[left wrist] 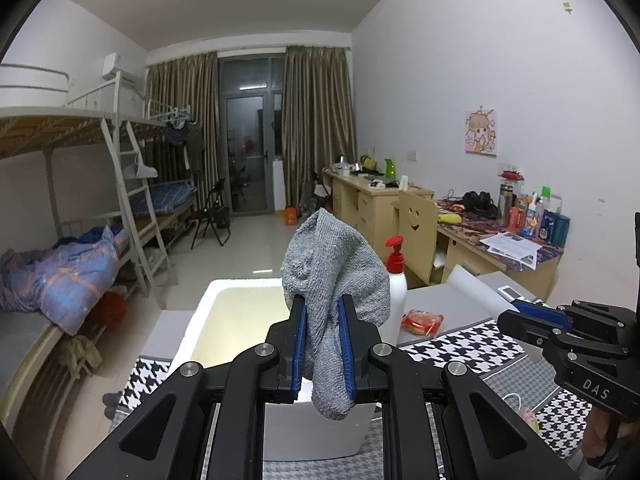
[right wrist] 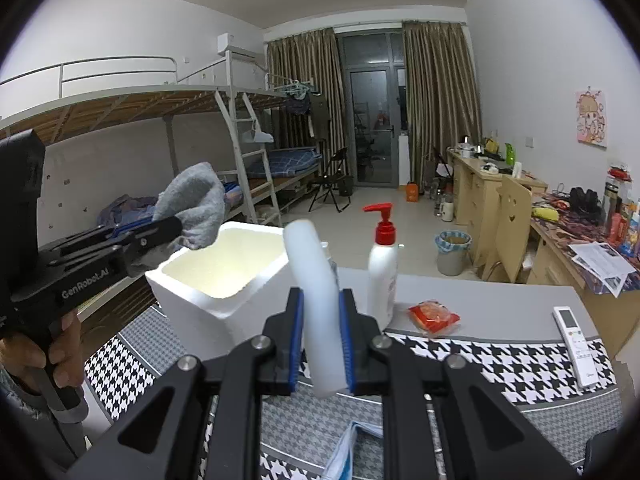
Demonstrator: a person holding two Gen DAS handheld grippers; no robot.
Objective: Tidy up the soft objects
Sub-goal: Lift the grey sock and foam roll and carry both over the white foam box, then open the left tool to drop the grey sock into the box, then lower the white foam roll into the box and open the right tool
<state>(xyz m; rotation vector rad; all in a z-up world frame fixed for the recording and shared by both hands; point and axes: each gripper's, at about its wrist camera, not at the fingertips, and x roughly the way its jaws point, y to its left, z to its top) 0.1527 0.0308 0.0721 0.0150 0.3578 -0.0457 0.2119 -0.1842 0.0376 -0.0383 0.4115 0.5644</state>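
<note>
the left claw (left wrist: pixel 322 308) squeezes a grey sock (left wrist: pixel 334 276) and holds it up in the air, over the white foam box (right wrist: pixel 224 276). the right claw (right wrist: pixel 321 304) squeezes a bendy white foam strip (right wrist: pixel 316 280), just beside the box. a white pump bottle (right wrist: pixel 383 268) with a red top stands near, on the checked table cloth (right wrist: pixel 500 364).

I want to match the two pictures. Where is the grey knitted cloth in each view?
Left wrist view: grey knitted cloth at centre, clamped in the left gripper.
Right wrist view: cloth at middle left, above the box's left rim.
Shared landmark: white foam box beside the red-pump bottle.
</note>
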